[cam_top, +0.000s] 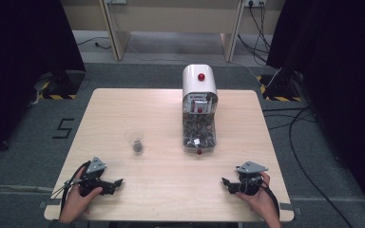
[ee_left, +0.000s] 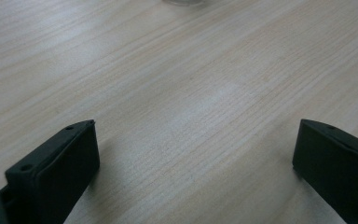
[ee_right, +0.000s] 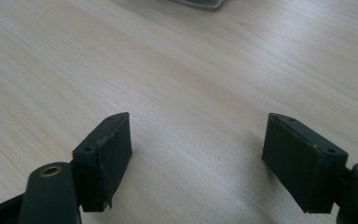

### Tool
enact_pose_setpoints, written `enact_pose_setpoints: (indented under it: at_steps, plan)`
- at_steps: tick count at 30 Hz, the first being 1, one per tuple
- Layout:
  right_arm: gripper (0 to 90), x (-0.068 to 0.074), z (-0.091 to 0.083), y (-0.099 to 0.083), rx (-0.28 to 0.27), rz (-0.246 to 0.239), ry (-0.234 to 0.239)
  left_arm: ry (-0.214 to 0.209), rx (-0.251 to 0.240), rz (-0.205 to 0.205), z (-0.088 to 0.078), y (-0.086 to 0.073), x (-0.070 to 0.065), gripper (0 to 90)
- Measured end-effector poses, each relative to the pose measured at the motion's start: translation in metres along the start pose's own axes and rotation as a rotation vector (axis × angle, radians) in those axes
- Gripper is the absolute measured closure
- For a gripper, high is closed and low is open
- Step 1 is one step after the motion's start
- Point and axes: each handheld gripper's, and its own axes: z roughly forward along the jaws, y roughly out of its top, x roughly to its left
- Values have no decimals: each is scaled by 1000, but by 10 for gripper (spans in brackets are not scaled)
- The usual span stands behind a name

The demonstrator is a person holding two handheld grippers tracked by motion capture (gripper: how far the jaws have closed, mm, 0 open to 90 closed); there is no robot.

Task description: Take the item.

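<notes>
Resting low at the frame's bottom corners, the left gripper (cam_top: 116, 182) and right gripper (cam_top: 226, 182) lie on the pale wood-grain worktop (cam_top: 123, 109), jaws spread wide and empty; the small clear cup (cam_top: 136, 142) stands centre-left, beside the white rounded dispenser (cam_top: 199, 109).

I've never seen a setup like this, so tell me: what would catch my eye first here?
Probably the tall white dispenser with red knobs and a clear lower bin, standing at the far middle of the pale wooden table. To its left stands a small clear plastic cup with something dark inside. Near the front edge, two hands hold the black left gripper and right gripper, both open and resting apart.
</notes>
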Motion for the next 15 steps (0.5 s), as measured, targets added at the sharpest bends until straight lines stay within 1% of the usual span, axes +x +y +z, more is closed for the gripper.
enact_pose_setpoints:
  at_steps: [2,3,6,15]
  plan:
    - [232,0,-1,0,5,-4,0,0,0,0,0,0,0,0]
    - [213,2,-2,-1,12,-8,-1,0,0,0,0,0,0,0]
    - [197,6,-3,-1,22,-2,0,0,0,-1,0,0,0,0]
    - [172,6,-3,-3,15,-8,5,0,-1,0,0,0,0,0]
